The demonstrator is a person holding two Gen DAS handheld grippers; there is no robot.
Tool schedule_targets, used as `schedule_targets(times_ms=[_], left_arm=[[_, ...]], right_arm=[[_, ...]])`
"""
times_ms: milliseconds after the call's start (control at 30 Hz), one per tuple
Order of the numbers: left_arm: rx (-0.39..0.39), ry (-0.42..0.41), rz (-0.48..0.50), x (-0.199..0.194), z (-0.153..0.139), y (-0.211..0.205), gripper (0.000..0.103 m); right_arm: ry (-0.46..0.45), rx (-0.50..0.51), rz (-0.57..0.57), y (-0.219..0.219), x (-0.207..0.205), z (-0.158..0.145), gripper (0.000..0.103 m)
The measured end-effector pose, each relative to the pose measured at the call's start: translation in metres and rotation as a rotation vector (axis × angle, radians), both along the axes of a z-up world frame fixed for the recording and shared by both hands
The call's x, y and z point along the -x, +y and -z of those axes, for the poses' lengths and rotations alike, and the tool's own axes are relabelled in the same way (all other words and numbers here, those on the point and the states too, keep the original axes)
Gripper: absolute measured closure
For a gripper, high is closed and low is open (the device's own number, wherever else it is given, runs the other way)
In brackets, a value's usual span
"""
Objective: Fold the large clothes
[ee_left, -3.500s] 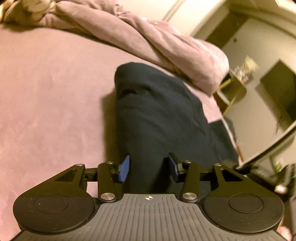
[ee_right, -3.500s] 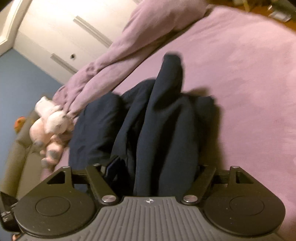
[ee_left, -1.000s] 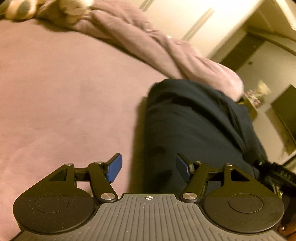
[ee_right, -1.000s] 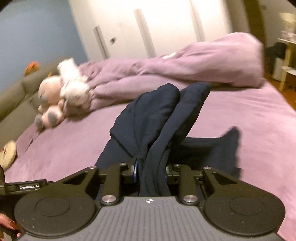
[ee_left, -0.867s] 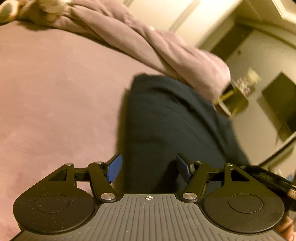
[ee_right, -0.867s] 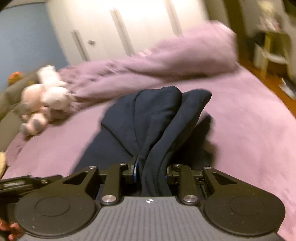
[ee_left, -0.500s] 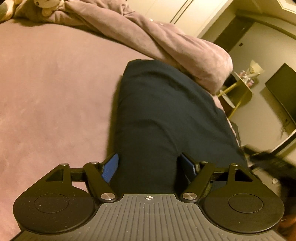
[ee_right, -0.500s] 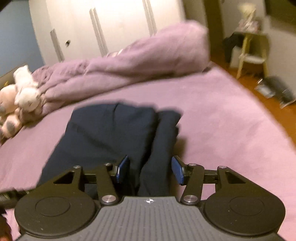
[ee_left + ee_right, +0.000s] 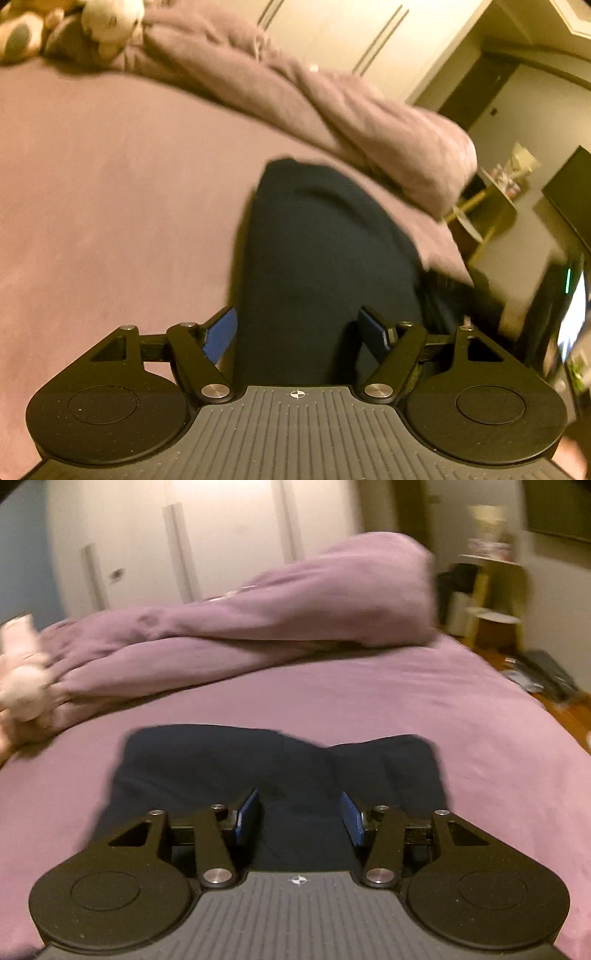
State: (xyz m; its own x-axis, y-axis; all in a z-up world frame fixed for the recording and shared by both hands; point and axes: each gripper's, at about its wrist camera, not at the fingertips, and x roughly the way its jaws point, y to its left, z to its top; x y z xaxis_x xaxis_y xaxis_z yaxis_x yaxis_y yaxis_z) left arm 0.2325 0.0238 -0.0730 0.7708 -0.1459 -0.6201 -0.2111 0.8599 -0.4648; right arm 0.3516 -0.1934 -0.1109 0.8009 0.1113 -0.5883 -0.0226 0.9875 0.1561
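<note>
A dark navy garment [image 9: 317,258] lies folded in a long flat shape on the purple bed sheet [image 9: 110,192]. My left gripper [image 9: 297,328] is open, its blue pads on either side of the garment's near end, not closed on it. In the right wrist view the same garment [image 9: 229,760] lies flat on the sheet [image 9: 369,701], with a second folded layer at its right. My right gripper [image 9: 299,816] is open just above the garment's near edge and holds nothing.
A bunched purple duvet [image 9: 277,613] lies across the far side of the bed. Stuffed toys [image 9: 22,679] sit at its left end. A yellow side table [image 9: 491,602] stands beyond the bed's right edge, with dark items on the wooden floor [image 9: 546,679].
My right gripper opened and let go of the raised navy fabric, which now lies flat on the bed. My left gripper stayed open and drew back a little from the garment.
</note>
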Motion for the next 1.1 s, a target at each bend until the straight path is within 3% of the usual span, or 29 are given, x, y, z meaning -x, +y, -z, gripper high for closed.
schedule_targets(times_ms=[100,200,267,467,600,733,767,800,967,1100], left_arm=[[0.018,-0.036,-0.022,-0.032,0.001,-0.021,0.025],[-0.117,-0.035,-0.063,-0.057,0.011,-0.044,0.018],[-0.159,-0.015,-0.071,-0.065,0.021,-0.049,0.015],[-0.144,-0.057,-0.144,-0.06,0.062,-0.047,0.005],[-0.109,-0.011,-0.128,-0.059,0.053,-0.037,0.004],[-0.099,0.028,-0.061,-0.024,0.025,-0.021,0.007],[-0.103,0.032,-0.039,-0.01,0.02,-0.019,0.008],[-0.107,0.032,-0.013,0.007,0.016,-0.017,0.008],[-0.157,0.082,0.044,0.063,0.023,-0.02,0.007],[-0.13,0.122,0.057,0.07,0.033,-0.019,0.006]], right_arm=[[-0.024,-0.041,0.075,-0.023,0.011,0.013,0.054],[-0.039,-0.027,0.061,-0.028,0.015,0.018,0.052],[-0.046,-0.024,0.053,-0.029,0.012,0.022,0.051],[-0.063,-0.063,0.02,-0.031,0.001,0.049,0.048],[-0.05,-0.042,0.014,-0.026,0.005,0.035,0.046],[-0.048,-0.043,-0.031,-0.025,0.046,0.001,0.046],[-0.06,-0.033,-0.055,-0.025,0.063,-0.005,0.044],[-0.058,-0.014,-0.068,-0.025,0.082,-0.01,0.035],[0.044,0.062,-0.071,-0.031,0.153,-0.007,0.033],[0.116,0.162,-0.066,-0.023,0.162,-0.003,0.025]])
